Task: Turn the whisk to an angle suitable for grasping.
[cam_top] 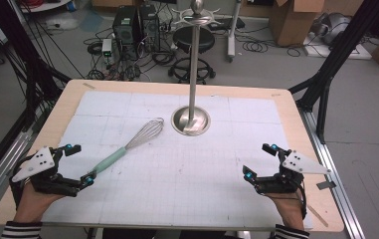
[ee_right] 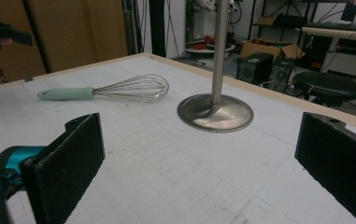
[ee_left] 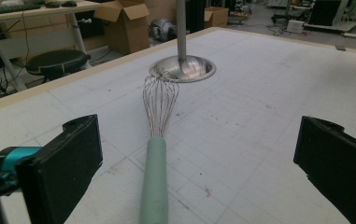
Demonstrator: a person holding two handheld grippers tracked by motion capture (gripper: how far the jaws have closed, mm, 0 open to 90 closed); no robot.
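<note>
The counter [cam_top: 286, 119], covered by a white gridded mat, is carrying a metal stand [cam_top: 192, 74] whose round base is sitting at the middle far side. A whisk [cam_top: 127, 147] with a pale green handle is lying flat just left of that base, wires pointing toward it. The left gripper [cam_top: 77, 164] is hovering with jaws spread at the handle's end. The right gripper [cam_top: 259, 160] is hovering spread, well apart at the right.
</note>
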